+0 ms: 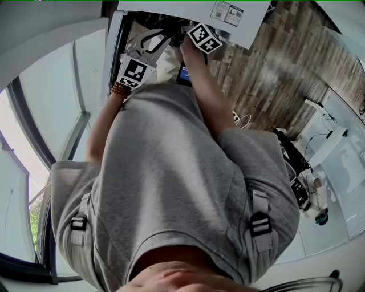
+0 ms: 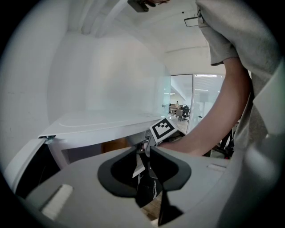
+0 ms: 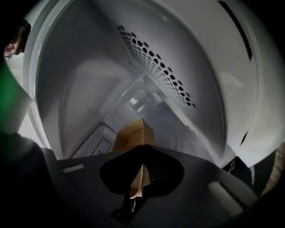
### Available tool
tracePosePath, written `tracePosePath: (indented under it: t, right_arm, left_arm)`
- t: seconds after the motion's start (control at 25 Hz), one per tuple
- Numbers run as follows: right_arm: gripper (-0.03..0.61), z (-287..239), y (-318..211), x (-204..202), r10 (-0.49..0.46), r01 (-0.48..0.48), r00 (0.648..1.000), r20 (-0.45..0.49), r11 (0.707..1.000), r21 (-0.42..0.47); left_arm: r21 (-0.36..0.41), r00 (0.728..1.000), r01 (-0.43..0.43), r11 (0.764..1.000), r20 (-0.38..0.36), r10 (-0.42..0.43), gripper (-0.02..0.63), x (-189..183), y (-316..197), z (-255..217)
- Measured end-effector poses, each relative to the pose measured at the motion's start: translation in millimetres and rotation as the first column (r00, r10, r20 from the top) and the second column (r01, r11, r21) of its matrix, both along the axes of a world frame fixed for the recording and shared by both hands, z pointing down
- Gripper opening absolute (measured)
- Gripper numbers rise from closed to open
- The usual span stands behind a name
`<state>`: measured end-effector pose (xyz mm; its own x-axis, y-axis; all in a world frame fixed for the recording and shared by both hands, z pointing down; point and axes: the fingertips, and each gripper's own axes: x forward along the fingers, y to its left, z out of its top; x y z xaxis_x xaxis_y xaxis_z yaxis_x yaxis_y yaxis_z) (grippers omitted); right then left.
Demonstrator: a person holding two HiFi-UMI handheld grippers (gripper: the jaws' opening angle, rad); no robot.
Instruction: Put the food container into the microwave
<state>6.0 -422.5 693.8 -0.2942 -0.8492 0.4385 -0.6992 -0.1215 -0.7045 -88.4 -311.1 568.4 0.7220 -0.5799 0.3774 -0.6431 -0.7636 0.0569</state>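
The right gripper view looks into the white microwave cavity point(image 3: 84, 84), with a perforated wall point(image 3: 156, 67) on one side. A brown cardboard food container point(image 3: 133, 133) reaches into the cavity, and my right gripper point(image 3: 141, 167) is shut on its near wall. In the head view only that gripper's marker cube point(image 1: 204, 37) shows, at the microwave's white casing point(image 1: 171, 11). My left gripper point(image 2: 148, 149) is shut and holds nothing. It hovers beside the right arm, outside the microwave point(image 2: 102, 122). Its marker cube point(image 1: 136, 71) sits just left of the right arm.
The person's grey shirt point(image 1: 171, 182) fills most of the head view. Wood-pattern floor point(image 1: 274, 63) lies to the right, with a cable point(image 1: 242, 120) and dark equipment point(image 1: 302, 188) on it. Glass walls point(image 1: 57, 114) stand at the left.
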Motion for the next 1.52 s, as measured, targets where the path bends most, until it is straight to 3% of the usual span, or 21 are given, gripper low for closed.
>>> tracePosePath:
  t: [0.44, 0.64, 1.0, 1.24, 1.52]
  right_arm:
    - [0.039, 4, -2, 11, 0.14, -0.142, 0.988, 0.062, 0.989, 0.031]
    - [0.097, 6, 0, 14, 0.15, -0.152, 0.984, 0.093, 0.988, 0.025]
    - [0.097, -2, 20, 17, 0.163, -0.168, 0.977, 0.135, 0.985, 0.025]
    - [0.097, -6, 33, 17, 0.156, -0.164, 0.976, 0.154, 0.986, 0.039]
    - [0.106, -20, 51, 2, 0.046, -0.059, 0.99, 0.134, 0.994, 0.094]
  left_arm:
    - [-0.01, 1.0, -0.009, 1.0, 0.009, 0.009, 0.095, 1, -7, 5]
    - [-0.006, 1.0, -0.01, 1.0, 0.008, 0.01, 0.095, 0, -5, 6]
    - [0.021, 1.0, -0.025, 0.999, 0.006, 0.025, 0.095, 8, 14, -1]
    - [0.044, 0.999, -0.038, 0.998, 0.007, 0.038, 0.095, 13, 26, -6]
    - [0.088, 0.999, -0.04, 0.995, 0.011, 0.039, 0.091, 18, 42, -13]
